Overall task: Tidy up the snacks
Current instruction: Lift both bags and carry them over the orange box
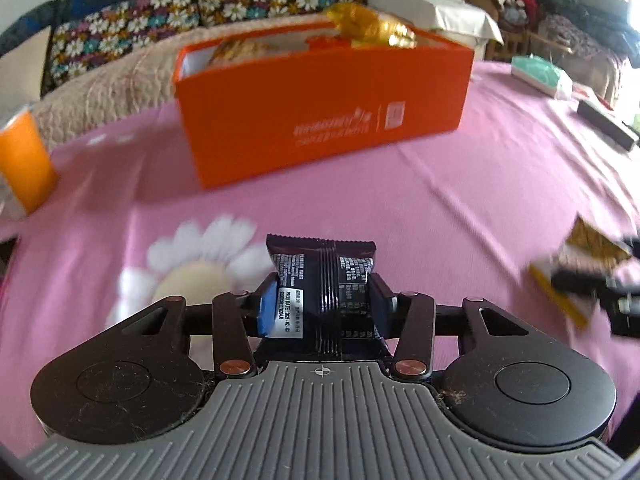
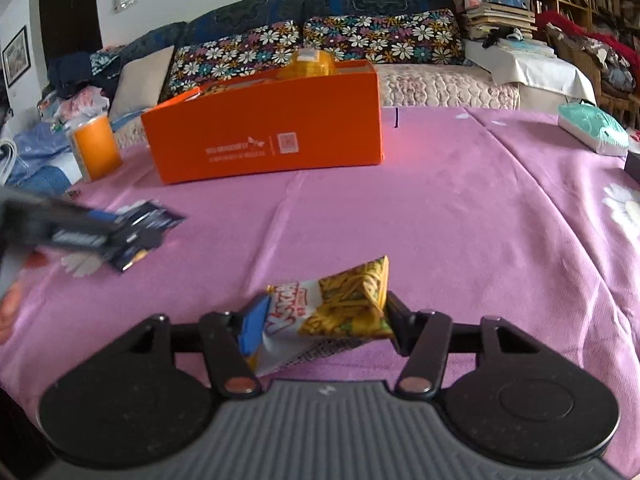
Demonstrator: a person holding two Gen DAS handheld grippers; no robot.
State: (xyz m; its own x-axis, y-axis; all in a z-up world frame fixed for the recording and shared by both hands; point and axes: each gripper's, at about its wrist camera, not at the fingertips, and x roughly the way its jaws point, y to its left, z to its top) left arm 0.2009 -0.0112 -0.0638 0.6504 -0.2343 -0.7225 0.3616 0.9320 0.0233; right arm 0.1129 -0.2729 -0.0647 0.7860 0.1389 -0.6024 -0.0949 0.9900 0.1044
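Observation:
My left gripper [image 1: 326, 304] is shut on a dark snack packet [image 1: 324, 280] with white print, held above the pink tablecloth. In the right wrist view that packet [image 2: 138, 232] shows blurred at the far left. My right gripper [image 2: 316, 320] is shut on a yellow noodle snack packet [image 2: 340, 304], its pads pressing both sides; the same packet [image 1: 576, 268] appears blurred at the right edge of the left wrist view. An open orange box [image 1: 320, 108] [image 2: 264, 136] stands ahead on the table and holds several snacks, a gold-wrapped one [image 1: 368, 26] sticking out on top.
An orange cup [image 2: 94, 148] [image 1: 24, 164] stands left of the box. A teal tissue pack [image 2: 592, 128] [image 1: 540, 74] and a dark flat object [image 1: 608, 124] lie at the table's right side. A sofa with floral cushions [image 2: 312, 44] runs behind the table.

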